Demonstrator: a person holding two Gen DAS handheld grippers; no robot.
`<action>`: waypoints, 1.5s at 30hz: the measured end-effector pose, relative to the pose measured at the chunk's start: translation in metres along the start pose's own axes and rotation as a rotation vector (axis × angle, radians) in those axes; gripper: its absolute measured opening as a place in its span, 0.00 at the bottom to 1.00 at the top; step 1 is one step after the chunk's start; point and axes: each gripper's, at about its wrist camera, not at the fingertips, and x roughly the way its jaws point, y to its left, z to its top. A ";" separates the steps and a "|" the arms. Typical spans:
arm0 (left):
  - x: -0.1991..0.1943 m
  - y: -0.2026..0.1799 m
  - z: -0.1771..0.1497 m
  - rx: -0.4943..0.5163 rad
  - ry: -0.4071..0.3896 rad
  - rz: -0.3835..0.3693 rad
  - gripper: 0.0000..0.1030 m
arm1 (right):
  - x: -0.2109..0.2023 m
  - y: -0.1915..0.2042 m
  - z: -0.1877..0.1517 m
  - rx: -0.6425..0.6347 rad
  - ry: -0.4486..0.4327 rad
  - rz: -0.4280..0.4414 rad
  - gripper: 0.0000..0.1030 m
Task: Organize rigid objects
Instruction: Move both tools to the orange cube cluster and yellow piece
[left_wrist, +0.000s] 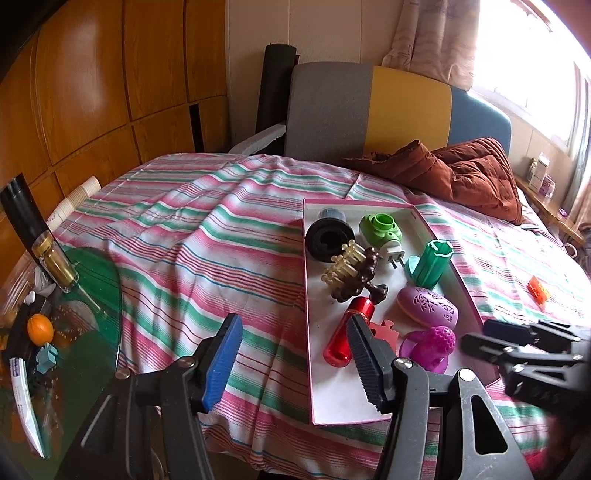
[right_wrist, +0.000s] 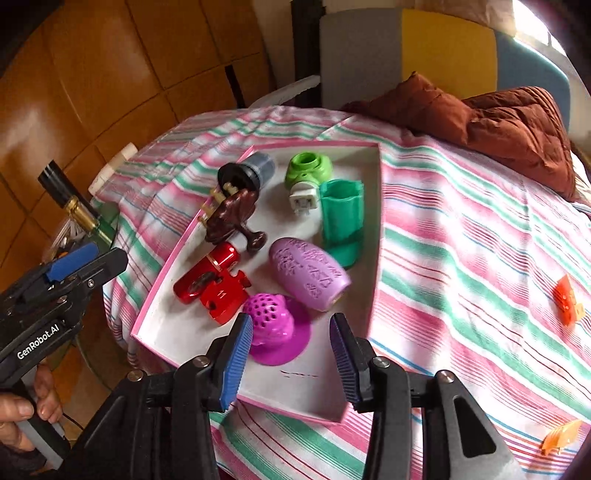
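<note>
Both grippers hang spread, holding nothing. The right gripper (right_wrist: 290, 354) is nearer the 2 orange clips (right_wrist: 567, 301), which lie outside the pink-rimmed tray (right_wrist: 375, 258) to its right.

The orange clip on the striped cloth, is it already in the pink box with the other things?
No, the orange clip lies on the striped cloth, well outside the pink box that holds the other things.
</note>
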 end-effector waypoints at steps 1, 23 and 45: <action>-0.001 -0.001 0.001 0.003 -0.003 0.000 0.58 | -0.004 -0.005 0.000 0.013 -0.006 -0.006 0.43; -0.020 -0.044 0.025 0.115 -0.070 -0.060 0.60 | -0.124 -0.196 -0.025 0.381 -0.139 -0.327 0.43; -0.017 -0.170 0.043 0.341 -0.074 -0.223 0.64 | -0.175 -0.294 -0.085 0.876 -0.418 -0.238 0.43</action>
